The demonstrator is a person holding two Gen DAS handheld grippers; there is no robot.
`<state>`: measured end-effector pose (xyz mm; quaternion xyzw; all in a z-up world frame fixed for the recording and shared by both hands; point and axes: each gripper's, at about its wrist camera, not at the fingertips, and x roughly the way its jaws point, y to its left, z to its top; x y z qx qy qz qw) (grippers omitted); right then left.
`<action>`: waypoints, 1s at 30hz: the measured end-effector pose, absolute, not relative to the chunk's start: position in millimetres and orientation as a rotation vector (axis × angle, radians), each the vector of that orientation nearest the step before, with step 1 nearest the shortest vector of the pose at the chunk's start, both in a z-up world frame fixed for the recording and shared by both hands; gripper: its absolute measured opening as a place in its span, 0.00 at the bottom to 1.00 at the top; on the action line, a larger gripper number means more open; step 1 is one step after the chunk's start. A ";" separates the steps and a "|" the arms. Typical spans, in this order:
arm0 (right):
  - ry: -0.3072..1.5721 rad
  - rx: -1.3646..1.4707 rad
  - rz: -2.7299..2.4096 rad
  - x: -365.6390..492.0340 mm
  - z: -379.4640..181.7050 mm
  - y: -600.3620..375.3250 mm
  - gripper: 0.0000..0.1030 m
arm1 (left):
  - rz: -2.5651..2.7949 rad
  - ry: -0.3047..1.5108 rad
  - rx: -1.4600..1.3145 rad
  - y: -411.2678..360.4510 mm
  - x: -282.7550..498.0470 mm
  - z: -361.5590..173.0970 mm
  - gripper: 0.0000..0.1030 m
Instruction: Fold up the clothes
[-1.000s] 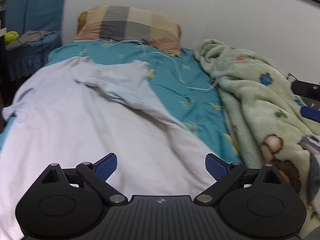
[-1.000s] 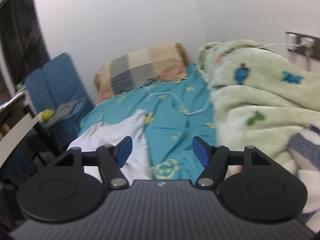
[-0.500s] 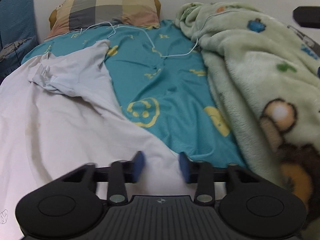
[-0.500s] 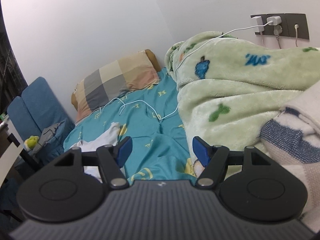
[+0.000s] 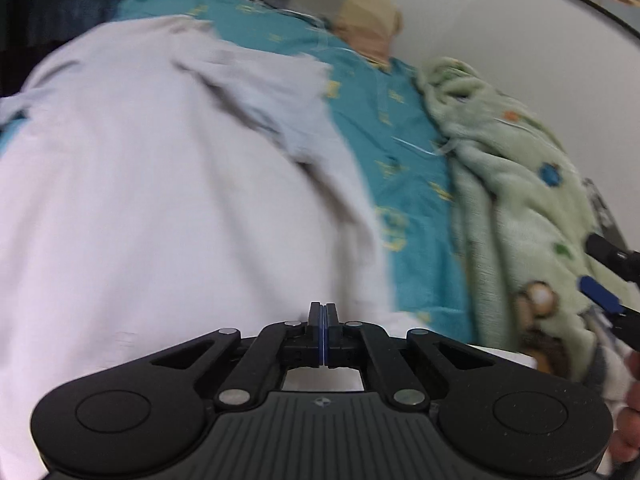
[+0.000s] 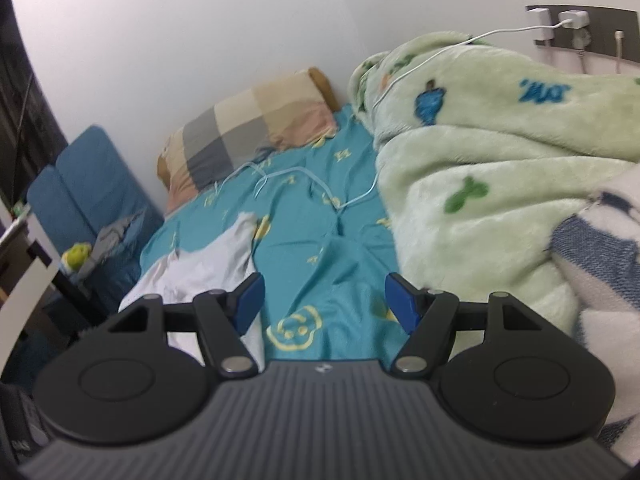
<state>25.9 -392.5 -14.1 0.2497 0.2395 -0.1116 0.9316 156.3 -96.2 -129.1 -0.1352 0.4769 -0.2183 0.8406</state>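
Observation:
A large white garment point(image 5: 160, 208) lies spread over the teal bed sheet point(image 5: 404, 160), its sleeve area bunched toward the far side. My left gripper point(image 5: 323, 314) is shut, with its pads pressed together at the garment's near hem; whether cloth is pinched between them does not show. The view is blurred by motion. My right gripper point(image 6: 324, 300) is open and empty, hovering above the teal sheet point(image 6: 332, 264), with the garment's far corner point(image 6: 208, 260) to its left. The right gripper's blue pad also shows at the right edge of the left wrist view point(image 5: 600, 294).
A green fleece blanket point(image 6: 480, 168) is piled along the bed's right side, with a striped white and blue blanket point(image 6: 600, 256) nearer. A checked pillow point(image 6: 248, 128) lies at the head. A white charging cable point(image 6: 304, 178) crosses the sheet. A blue chair point(image 6: 88, 184) stands at the left.
My left gripper has closed fully from wide open and swung back over the white garment. My right gripper stays open and has drifted slightly, still above the teal sheet.

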 end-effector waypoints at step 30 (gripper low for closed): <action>0.519 0.628 -0.271 25.6 -25.9 -408.7 0.67 | -1.204 0.787 0.599 -297.1 120.4 -124.3 0.72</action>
